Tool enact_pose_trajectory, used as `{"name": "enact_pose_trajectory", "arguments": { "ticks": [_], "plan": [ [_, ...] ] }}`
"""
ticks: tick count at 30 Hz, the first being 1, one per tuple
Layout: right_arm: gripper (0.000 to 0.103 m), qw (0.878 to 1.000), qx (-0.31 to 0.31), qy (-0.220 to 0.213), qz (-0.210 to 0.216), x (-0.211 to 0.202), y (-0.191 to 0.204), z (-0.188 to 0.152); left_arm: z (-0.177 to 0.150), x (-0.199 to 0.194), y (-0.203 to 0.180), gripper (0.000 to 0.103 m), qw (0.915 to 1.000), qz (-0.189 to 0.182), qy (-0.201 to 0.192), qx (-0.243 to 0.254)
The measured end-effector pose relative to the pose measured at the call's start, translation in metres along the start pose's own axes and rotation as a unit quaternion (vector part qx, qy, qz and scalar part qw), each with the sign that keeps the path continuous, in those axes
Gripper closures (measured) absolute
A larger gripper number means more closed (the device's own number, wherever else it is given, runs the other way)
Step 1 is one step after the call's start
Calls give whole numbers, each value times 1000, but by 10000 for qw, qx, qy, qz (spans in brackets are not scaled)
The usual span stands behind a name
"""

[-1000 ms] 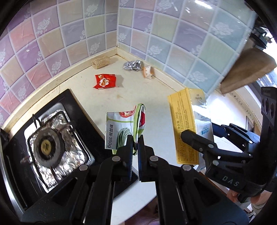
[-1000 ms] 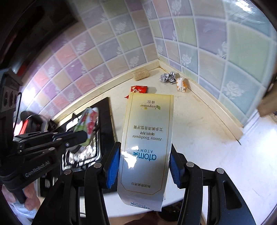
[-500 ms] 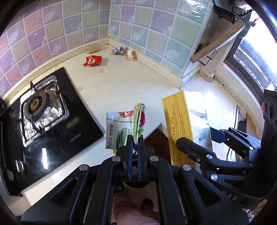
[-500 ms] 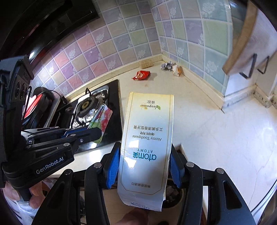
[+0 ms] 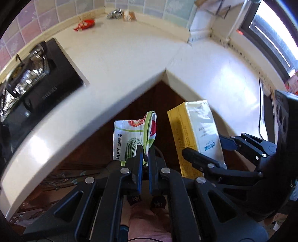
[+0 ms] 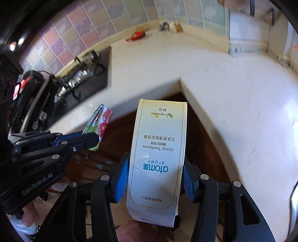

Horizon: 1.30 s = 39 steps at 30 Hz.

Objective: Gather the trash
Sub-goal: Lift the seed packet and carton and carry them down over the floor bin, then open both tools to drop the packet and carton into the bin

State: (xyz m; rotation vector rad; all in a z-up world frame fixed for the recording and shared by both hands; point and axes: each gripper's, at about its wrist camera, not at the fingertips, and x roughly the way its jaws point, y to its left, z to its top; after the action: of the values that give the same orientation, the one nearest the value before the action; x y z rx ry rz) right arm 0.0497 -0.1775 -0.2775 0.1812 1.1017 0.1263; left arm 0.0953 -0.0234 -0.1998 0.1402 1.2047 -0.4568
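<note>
My left gripper [image 5: 145,151] is shut on a white-and-green food packet [image 5: 130,138], also seen in the right wrist view [image 6: 97,126]. My right gripper [image 6: 155,173] is shut on a white and yellow toothpaste box [image 6: 158,154], which shows in the left wrist view [image 5: 195,134] beside the packet. Both are held off the counter, in front of its inner corner and above dark wood below. A red wrapper [image 5: 84,24], crumpled foil [image 5: 114,14] and an orange wrapper [image 5: 129,14] lie far back on the counter by the tiled wall.
The cream L-shaped counter [image 5: 121,59] has its inner corner edge just ahead. A black gas hob [image 5: 37,74] with a foil-lined burner sits at left. A window [image 5: 270,33] is at the far right. A dark wooden cabinet front [image 6: 195,130] is below.
Both grippers have pulled back and down from the counter with their loads; the counter, hob and far wrappers now look smaller and farther. Both grips are unchanged.
</note>
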Motion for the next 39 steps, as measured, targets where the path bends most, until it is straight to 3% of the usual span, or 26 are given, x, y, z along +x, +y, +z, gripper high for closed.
{"name": "enact_pose_trajectory", "arguments": {
  "ticks": [5,14,22,27,28,30,32,34,39],
  "plan": [
    [53,9980,158,600,-115,67,-16,-48,-30,66,4,100,9987,-214,458,-1],
    [52,9839,568,1677,-225,206,-54,-128,-91,207,27,100,9900,-498,1278,-338],
    [51,9749,899,1994,-416,304,-98,-163,-122,313,41,100,9831,-516,1687,-491],
    [48,9709,1142,2051,-481,344,-126,-174,-123,345,37,100,9817,-546,1775,-432],
    [46,9705,1165,2054,-481,347,-130,-176,-122,350,39,98,9809,-583,1803,-437],
    [44,9708,1180,2036,-466,356,-133,-171,-123,352,42,83,9800,-645,1826,-461],
    [41,9727,1144,1951,-523,357,-138,-169,-120,352,49,46,9805,-653,1797,-454],
    [38,9734,1135,1886,-635,358,-137,-160,-119,349,56,35,9832,-569,1684,-425],
    [37,9721,1177,1892,-734,351,-139,-160,-113,345,55,33,9840,-511,1670,-361]
  ]
}}
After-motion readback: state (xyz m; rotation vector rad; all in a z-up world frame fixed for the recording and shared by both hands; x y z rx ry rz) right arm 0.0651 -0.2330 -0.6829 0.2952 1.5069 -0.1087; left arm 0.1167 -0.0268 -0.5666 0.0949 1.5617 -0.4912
